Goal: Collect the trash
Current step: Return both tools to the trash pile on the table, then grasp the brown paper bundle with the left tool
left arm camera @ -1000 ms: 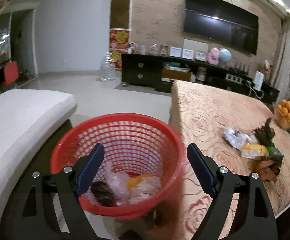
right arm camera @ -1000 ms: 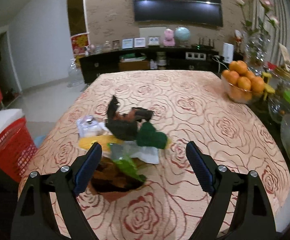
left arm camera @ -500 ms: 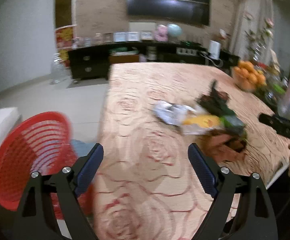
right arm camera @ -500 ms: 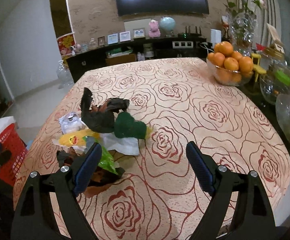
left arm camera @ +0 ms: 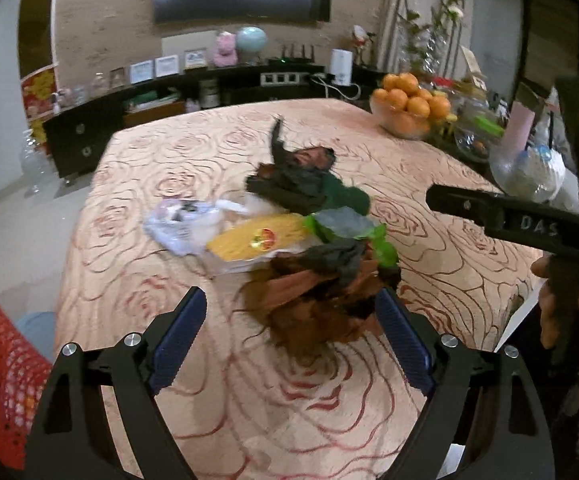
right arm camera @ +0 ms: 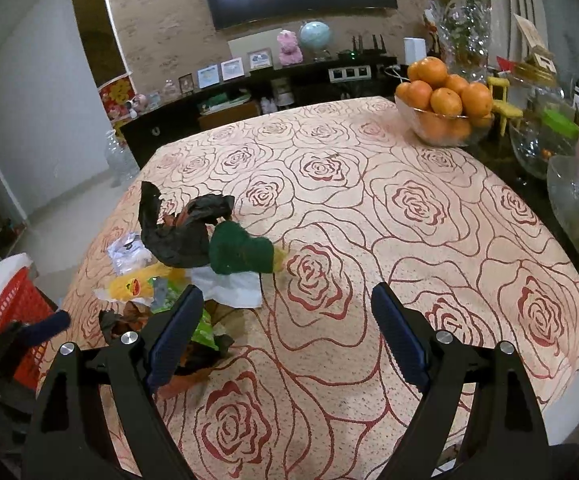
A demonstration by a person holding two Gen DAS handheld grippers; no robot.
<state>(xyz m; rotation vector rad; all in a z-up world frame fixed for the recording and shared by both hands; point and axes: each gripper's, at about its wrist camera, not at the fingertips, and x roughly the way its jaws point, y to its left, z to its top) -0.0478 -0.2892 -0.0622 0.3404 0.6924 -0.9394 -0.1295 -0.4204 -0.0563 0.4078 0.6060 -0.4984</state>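
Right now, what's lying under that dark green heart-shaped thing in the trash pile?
Under the green heart piece lies a white paper sheet, poking out toward the camera. Crumpled black plastic adjoins its left side. Anything beneath its middle is hidden.

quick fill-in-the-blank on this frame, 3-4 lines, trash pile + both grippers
1. The left gripper is ____ and empty.
2. The crumpled brown paper wad lies nearest the ____ gripper.
3. The glass bowl beyond the rose-patterned tablecloth holds ____.
4. The red mesh plastic basket stands off the table on the right gripper's ____ side.

Missing: open; left; oranges; left
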